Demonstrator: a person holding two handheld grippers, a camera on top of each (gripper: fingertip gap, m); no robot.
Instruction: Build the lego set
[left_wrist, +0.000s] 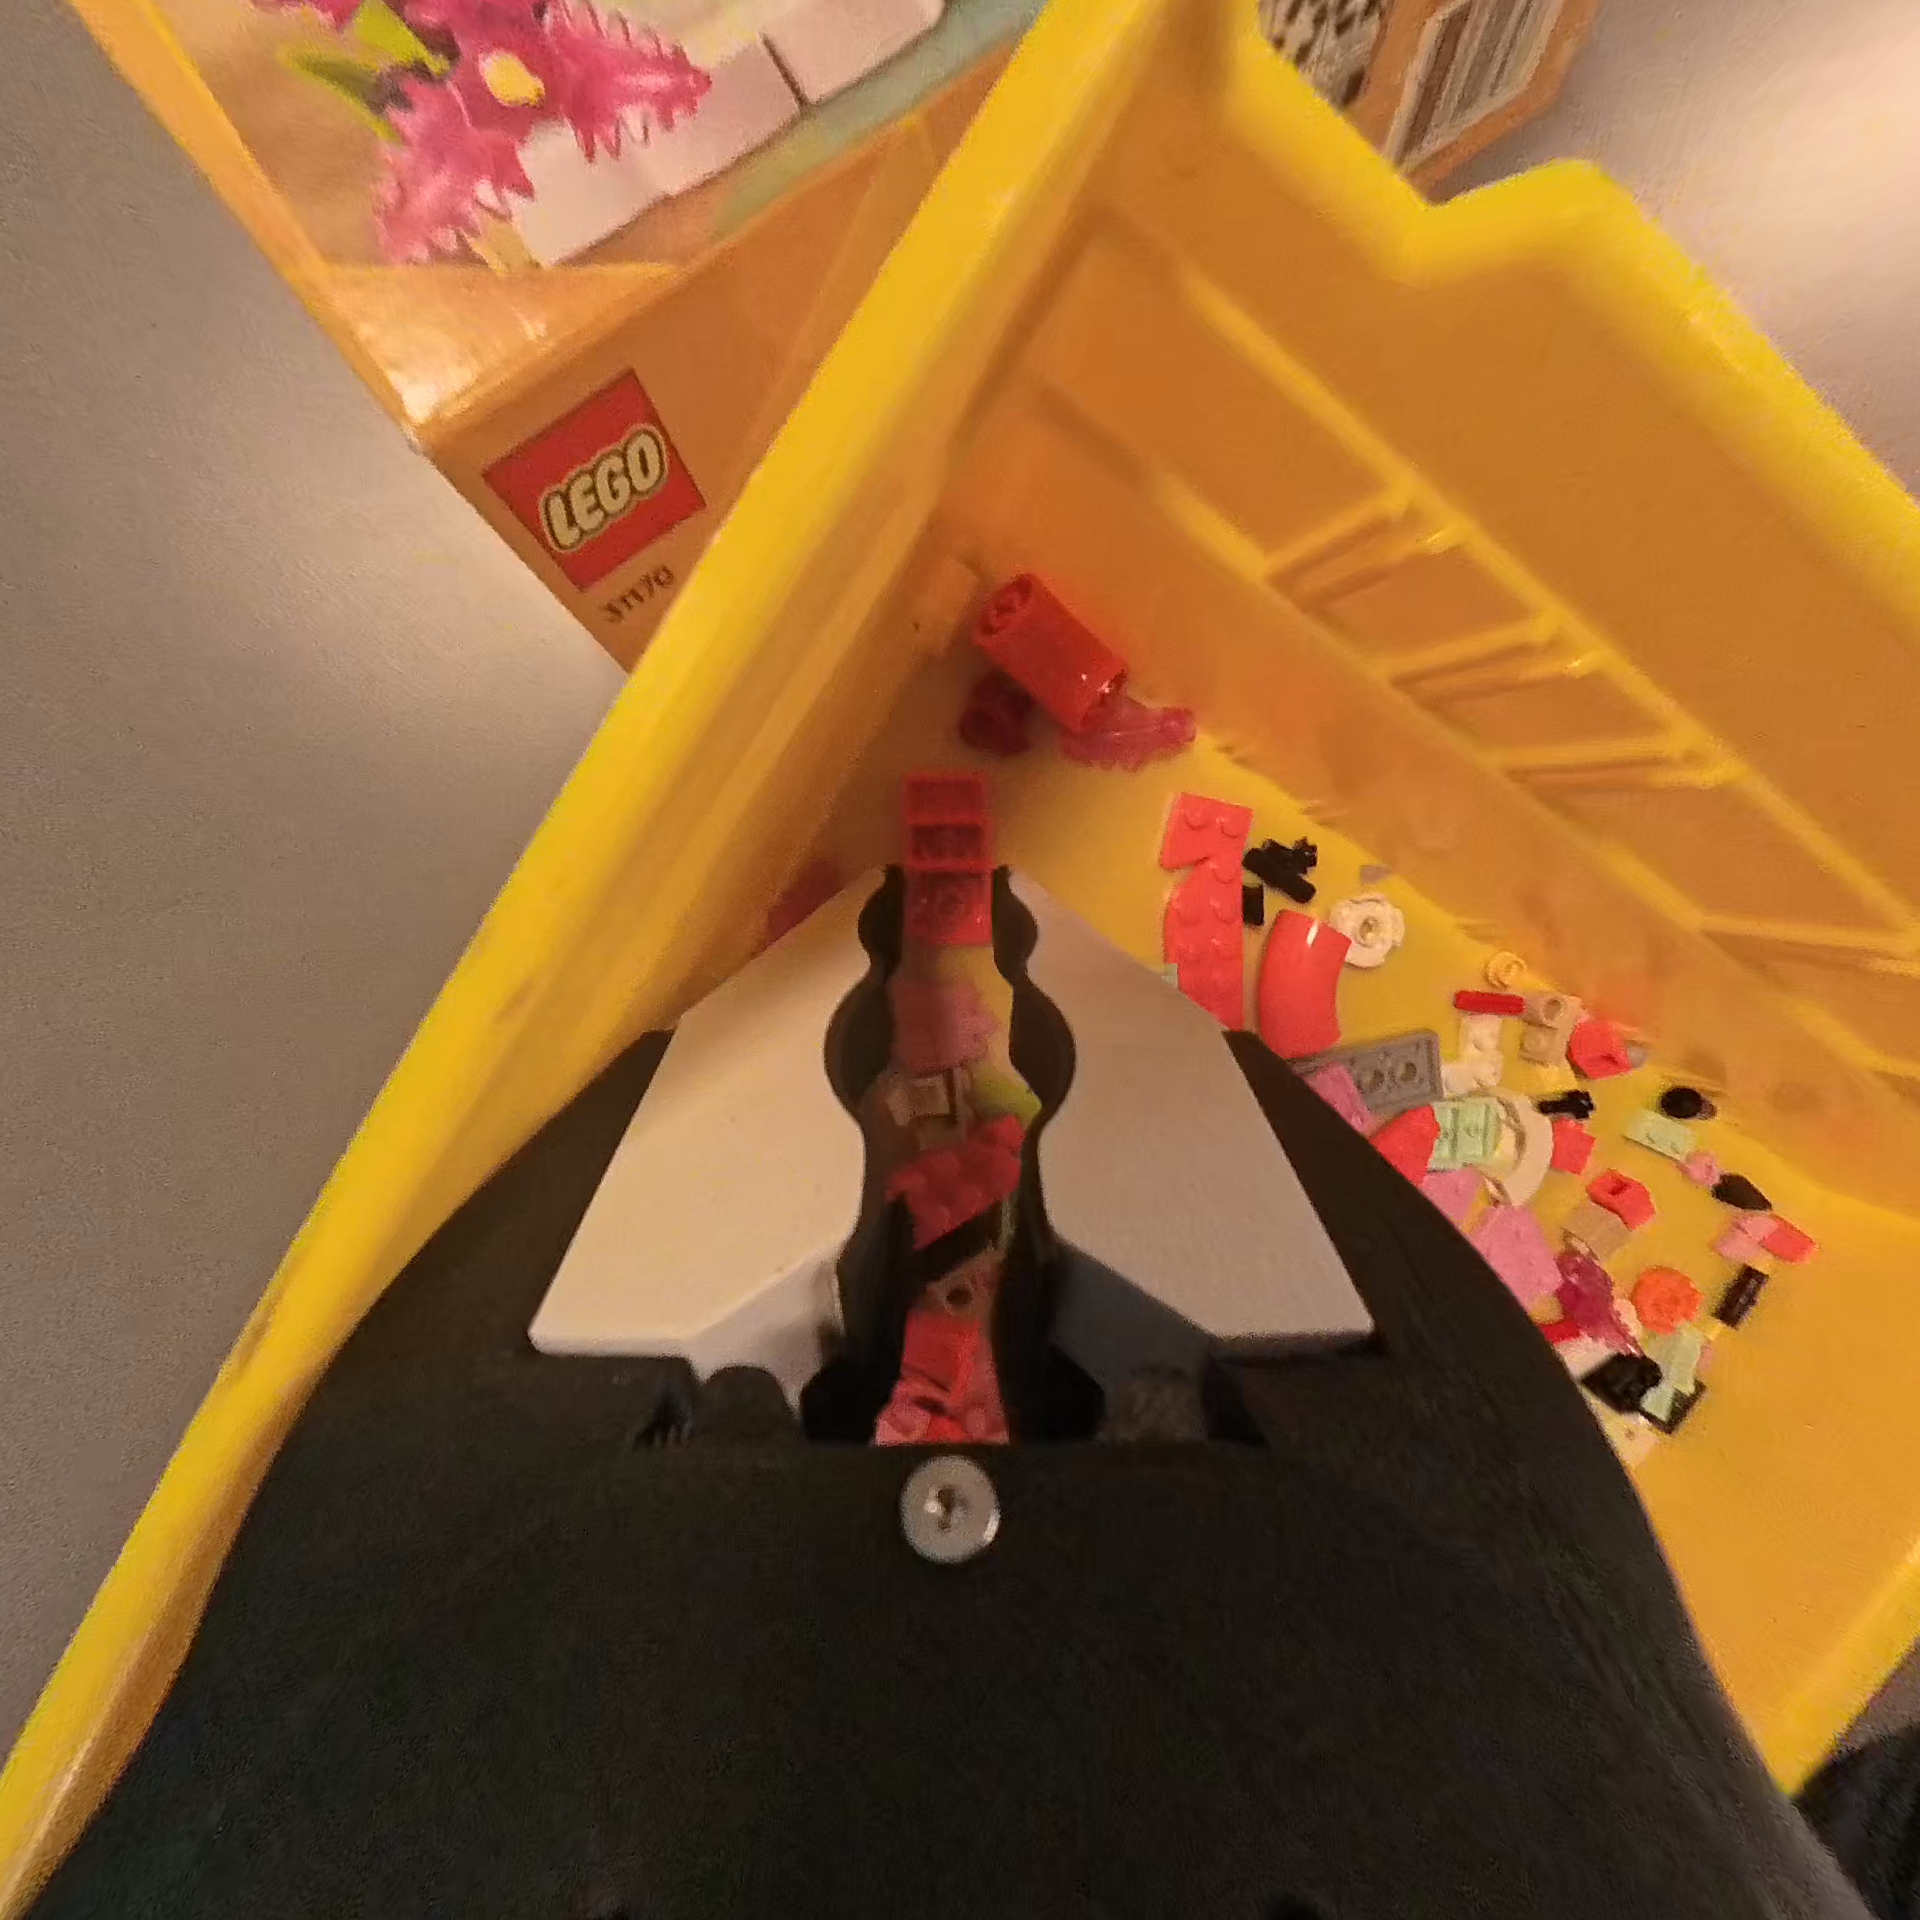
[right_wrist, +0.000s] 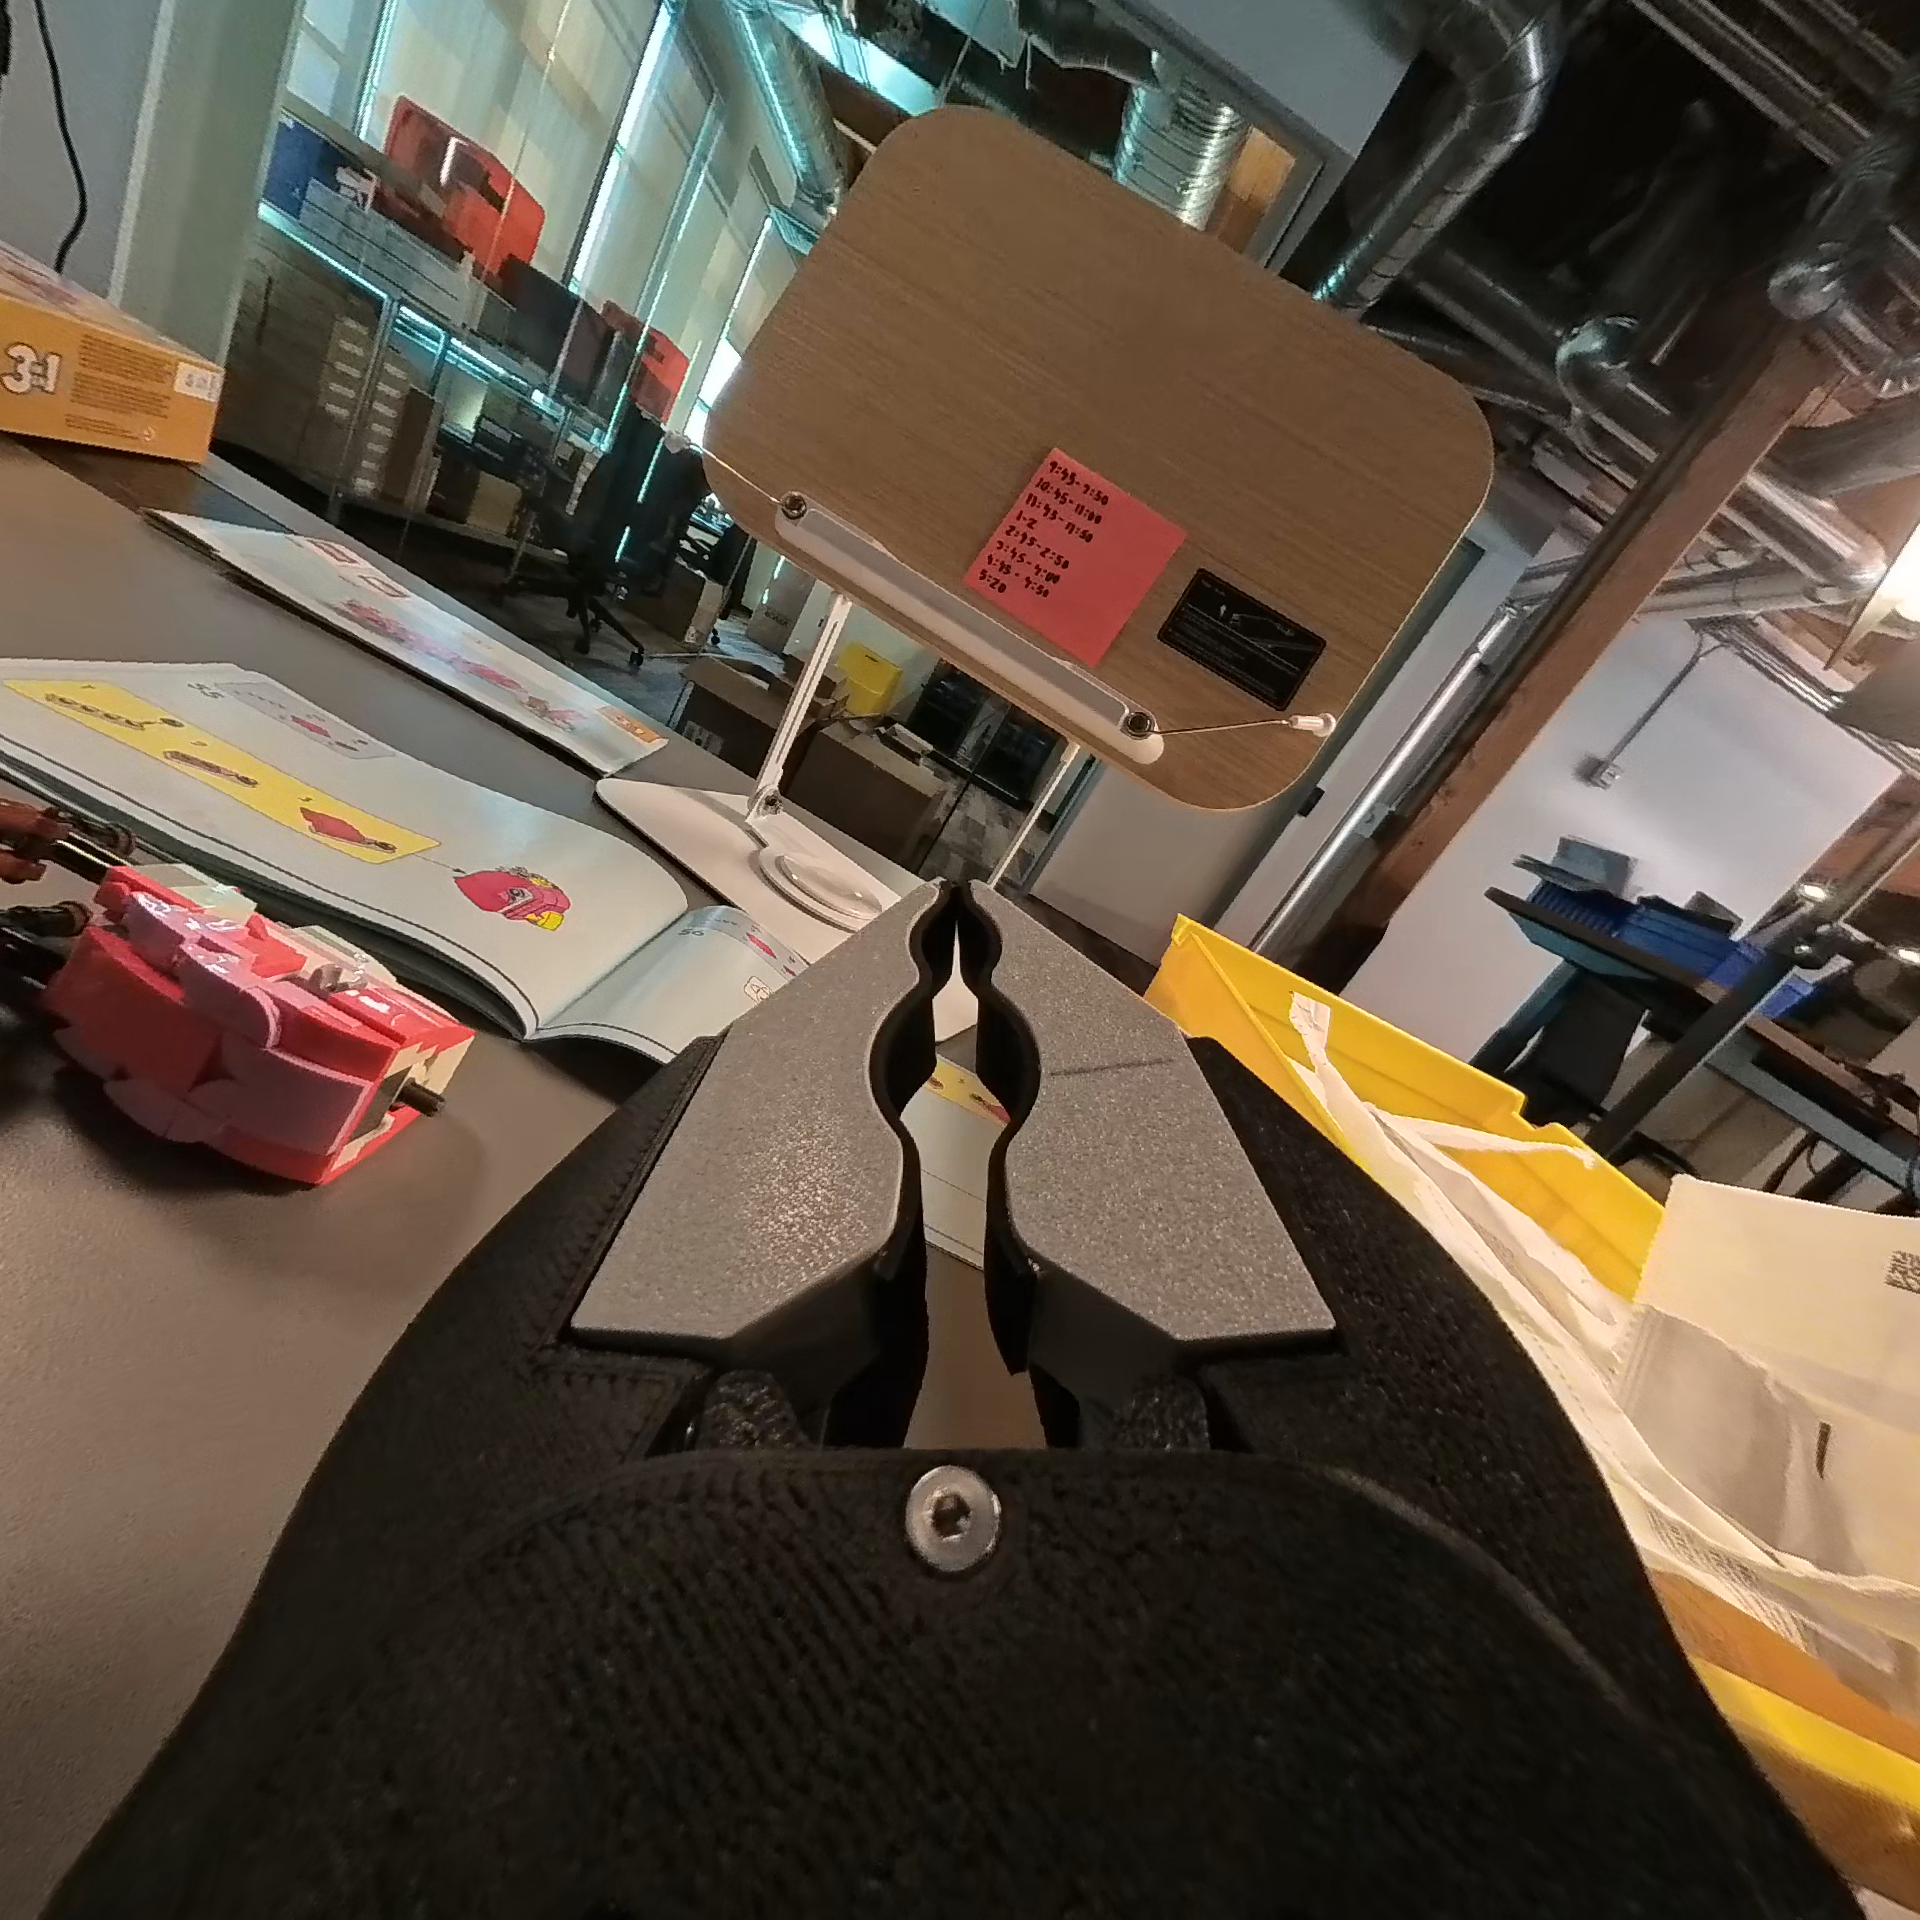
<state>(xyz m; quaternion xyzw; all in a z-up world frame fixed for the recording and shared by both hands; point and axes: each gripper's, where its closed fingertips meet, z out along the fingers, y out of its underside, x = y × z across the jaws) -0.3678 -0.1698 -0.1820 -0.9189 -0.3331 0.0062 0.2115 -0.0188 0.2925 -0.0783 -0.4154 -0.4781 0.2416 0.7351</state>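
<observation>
- Where the left tool (left_wrist: 943, 894) reaches into the yellow bin (left_wrist: 1351, 395), its fingertips clamp a red plate brick (left_wrist: 943, 862) by the near end; the far end projects beyond the tips toward the bin's corner.
- The brick is judged light, rigid and smooth-sided; a grip across its two long edges looks the most secure, since a grip on one end may let it pivot.
- Loose bricks (left_wrist: 1507, 1143) lie to the right of the held brick on the bin floor; a red round brick (left_wrist: 1049, 655) lies in the corner beyond it.
- A printed yellow box (left_wrist: 582, 343) stands outside the bin's left wall.
- The right tool (right_wrist: 956, 899) has its tips together with nothing between them, above the desk (right_wrist: 208, 1299), well apart from a pink-and-red brick model (right_wrist: 239, 1049) to its left.
</observation>
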